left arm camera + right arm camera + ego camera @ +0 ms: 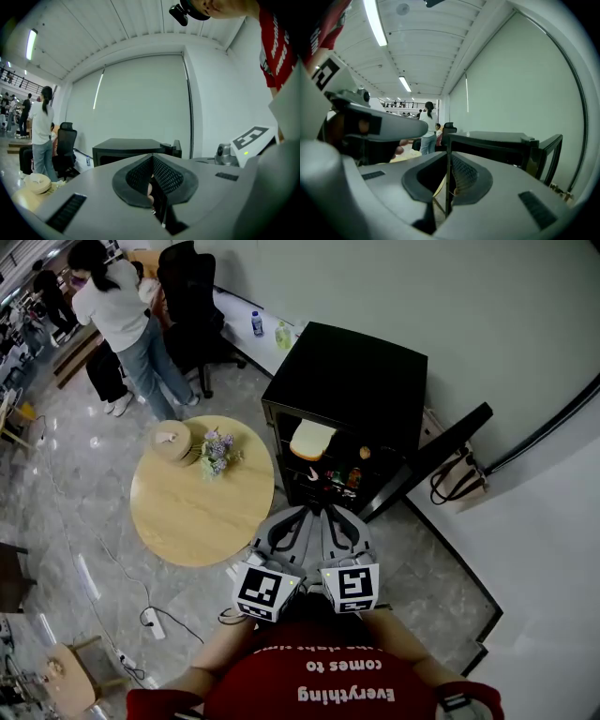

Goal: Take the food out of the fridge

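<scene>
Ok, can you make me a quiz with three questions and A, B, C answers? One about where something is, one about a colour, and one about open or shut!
1. Where are the purple flowers?
A. on the round wooden table
B. on a chair
C. on the floor

2. What colour is the fridge?
A. white
B. black
C. red

3. How is the fridge door?
A. open
B. shut
C. taken off

Answers:
1. A, the flowers sit on the tabletop near its far edge.
2. B, its top and sides are black.
3. A, the door swings out to the side and the bread shows inside.
</scene>
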The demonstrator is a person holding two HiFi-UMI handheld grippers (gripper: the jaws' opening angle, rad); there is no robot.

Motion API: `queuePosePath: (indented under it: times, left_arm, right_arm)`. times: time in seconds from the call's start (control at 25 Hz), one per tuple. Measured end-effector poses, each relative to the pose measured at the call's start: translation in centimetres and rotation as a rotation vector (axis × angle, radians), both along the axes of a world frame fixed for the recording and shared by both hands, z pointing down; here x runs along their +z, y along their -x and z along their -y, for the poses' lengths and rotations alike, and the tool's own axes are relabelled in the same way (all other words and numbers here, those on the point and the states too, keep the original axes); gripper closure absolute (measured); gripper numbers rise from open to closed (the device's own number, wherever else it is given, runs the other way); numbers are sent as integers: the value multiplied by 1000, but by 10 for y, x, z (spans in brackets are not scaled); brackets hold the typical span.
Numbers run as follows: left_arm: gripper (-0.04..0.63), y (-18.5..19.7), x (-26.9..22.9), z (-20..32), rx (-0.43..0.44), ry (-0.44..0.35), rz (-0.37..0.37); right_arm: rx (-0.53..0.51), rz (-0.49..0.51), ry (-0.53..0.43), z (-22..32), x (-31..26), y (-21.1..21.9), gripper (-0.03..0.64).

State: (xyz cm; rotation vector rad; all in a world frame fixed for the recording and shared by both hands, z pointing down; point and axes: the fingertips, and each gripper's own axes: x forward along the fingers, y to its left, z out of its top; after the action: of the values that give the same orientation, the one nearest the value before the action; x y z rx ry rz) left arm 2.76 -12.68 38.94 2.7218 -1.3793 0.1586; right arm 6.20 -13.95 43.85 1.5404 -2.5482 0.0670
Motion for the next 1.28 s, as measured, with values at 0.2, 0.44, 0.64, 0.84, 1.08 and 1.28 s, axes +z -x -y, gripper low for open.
queuePosePath:
  times: [0.2, 0.44, 0.64, 0.84, 1.08, 1.28]
  left_arm:
    - [589, 30, 25, 7, -64, 35, 13]
    - [589, 53, 76, 10, -117, 56, 14]
    - [589, 59, 147, 14, -141, 77, 2]
    - [589, 56, 202, 17, -134, 108, 2]
    - [589, 69, 233, 28, -146, 115, 26]
    - [589, 79, 252, 37, -157, 101, 45]
  right_arm:
    - [-21, -62, 87, 28, 51, 12, 573]
    - [-38, -90, 139, 46, 112, 24, 528]
    - [-52, -116, 141, 56, 176, 30, 516]
    - [-63, -196, 210, 85, 248, 28, 467]
    - [-67, -386, 337, 141, 325, 25, 459]
    - [-68, -459, 379, 175, 363, 27, 459]
